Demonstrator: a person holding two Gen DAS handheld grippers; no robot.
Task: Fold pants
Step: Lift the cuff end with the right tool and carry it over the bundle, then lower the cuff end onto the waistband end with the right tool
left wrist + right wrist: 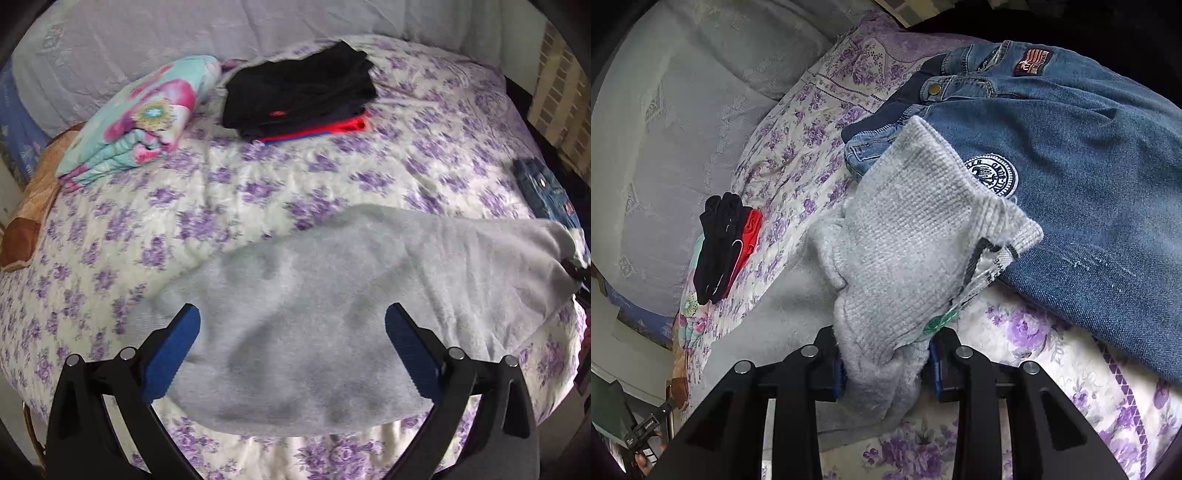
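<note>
The grey pants (332, 314) are spread across the bed (258, 192). One end is pinched in the right claw (886, 365); the left claw (291, 332) is spread, empty. Slippage is judged likely, the bunched waistband being thick.

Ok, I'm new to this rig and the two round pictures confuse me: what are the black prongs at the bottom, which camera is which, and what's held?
The prongs are handheld two-finger grippers; a person carries one in each hand, with a fisheye camera on each looking along its fingers.

In the left wrist view, the left gripper stands open over the grey pants, gripping nothing.

In the right wrist view, the right gripper is clamped on a bunched part of the same grey pants, near a ribbed end.

All this lies on a bed with a purple-flowered cover. Also on it: a stack of folded dark clothes, a folded floral blanket, and blue jeans under the grey pants' end.
</note>
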